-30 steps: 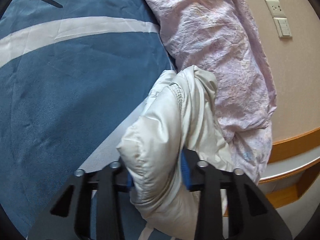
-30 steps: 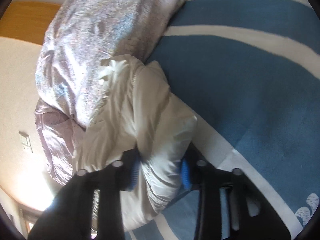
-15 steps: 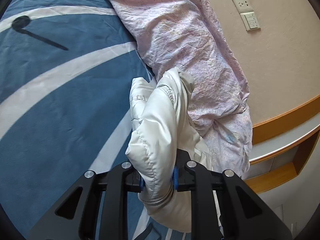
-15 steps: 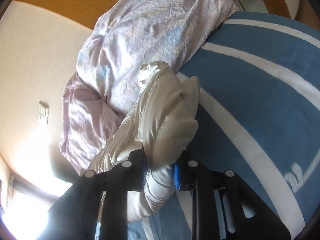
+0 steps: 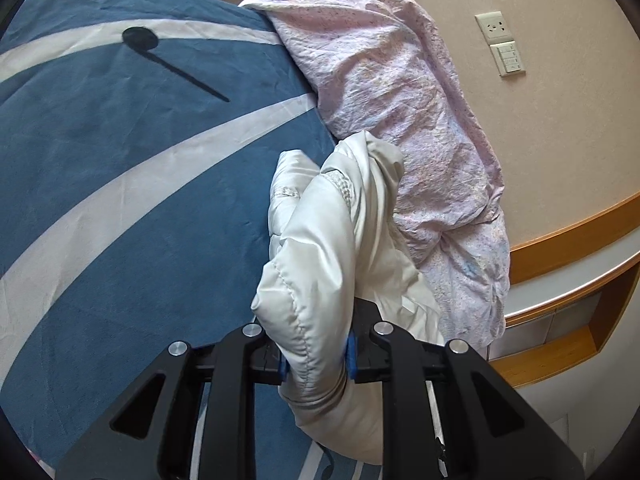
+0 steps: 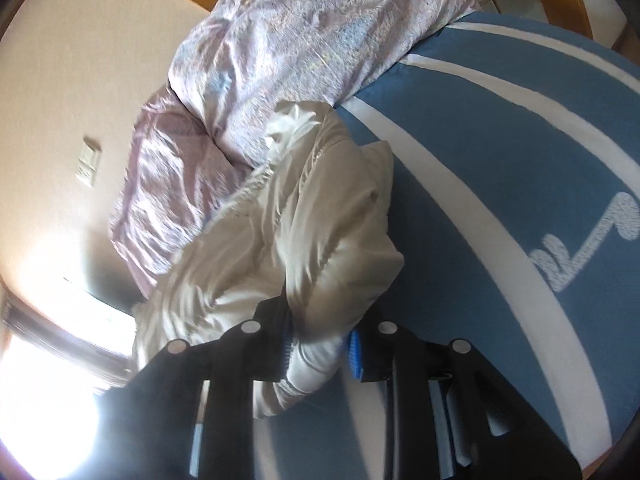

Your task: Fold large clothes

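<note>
I hold the white jacket [image 5: 320, 248] bunched mid-frame above the bed [image 5: 120, 160], the left hand-held gripper [image 5: 316, 356] and right hand-held gripper [image 6: 320, 348] each clamped on padding. Slippery fabric could slide free, or snag the pink quilt [image 5: 400, 100] just beside it.

A wide stretch of blue bedspread [image 5: 120, 184] lay flat and bare to the left of the bunched white jacket [image 5: 320, 248], giving open room there. On the jacket's other side, a heaped pink duvet [image 5: 400, 100] pressed against it and filled the space up to the beige wall [image 5: 560, 140]. Below the duvet, a wooden ledge [image 5: 572, 236] ran along the wall and closed off that side.
</note>
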The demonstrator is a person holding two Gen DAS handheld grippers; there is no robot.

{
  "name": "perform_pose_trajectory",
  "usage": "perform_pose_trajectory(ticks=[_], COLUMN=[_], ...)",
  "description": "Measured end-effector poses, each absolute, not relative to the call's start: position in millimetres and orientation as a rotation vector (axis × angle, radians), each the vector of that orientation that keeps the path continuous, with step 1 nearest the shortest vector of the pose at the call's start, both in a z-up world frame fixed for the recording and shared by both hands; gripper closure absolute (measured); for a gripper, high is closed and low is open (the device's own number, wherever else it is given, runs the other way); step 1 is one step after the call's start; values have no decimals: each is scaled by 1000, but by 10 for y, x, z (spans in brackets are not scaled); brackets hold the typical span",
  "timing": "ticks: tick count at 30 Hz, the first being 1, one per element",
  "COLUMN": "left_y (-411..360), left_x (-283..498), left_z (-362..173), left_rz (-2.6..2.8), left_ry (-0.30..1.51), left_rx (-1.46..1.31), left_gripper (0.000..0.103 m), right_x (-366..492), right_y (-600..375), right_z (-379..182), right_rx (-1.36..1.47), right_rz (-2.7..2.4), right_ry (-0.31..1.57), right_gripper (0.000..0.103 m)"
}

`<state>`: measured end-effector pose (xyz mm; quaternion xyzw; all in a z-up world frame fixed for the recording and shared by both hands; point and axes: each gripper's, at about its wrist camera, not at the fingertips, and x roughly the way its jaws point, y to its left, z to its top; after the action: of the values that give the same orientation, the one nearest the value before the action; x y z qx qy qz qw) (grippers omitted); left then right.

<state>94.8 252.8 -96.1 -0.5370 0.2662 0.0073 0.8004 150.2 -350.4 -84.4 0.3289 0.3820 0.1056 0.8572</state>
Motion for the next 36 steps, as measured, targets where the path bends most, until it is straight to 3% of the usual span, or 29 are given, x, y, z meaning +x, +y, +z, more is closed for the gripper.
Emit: perform_pose_trajectory(ticks=[3, 4, 6, 9, 23, 32, 36], left_y=[2517, 2513, 2514, 2532, 2511, 2445, 2403], left_x=[950, 951, 943, 895, 782, 792, 820], left_z=[-1039, -1047, -1044, -1020, -1015, -1046, -1097], left_rz=[52, 58, 65, 98, 131, 171, 184], left_ry=[597, 596, 595, 567, 544, 514, 520], left_rx=[-1140, -1133, -1104, -1075, -1038, -1042, -1051], left_gripper=[75, 73, 55, 29, 18, 11, 11], right_x=[1454, 1419, 1340, 1242, 1543, 1792, 2046], right_y=[-3515, -3524, -3532, -3463, -1808, -1181, -1009], right_z=[-861, -814, -688, -435, -51, -246, -547], right_rx=[613, 560, 451, 314, -21, -162, -231], right_rz=[152, 85, -47, -179, 219, 227, 198], right_ry=[815, 795, 725, 609, 538, 554, 663], right_gripper=[57, 46, 38, 37, 38, 38, 38])
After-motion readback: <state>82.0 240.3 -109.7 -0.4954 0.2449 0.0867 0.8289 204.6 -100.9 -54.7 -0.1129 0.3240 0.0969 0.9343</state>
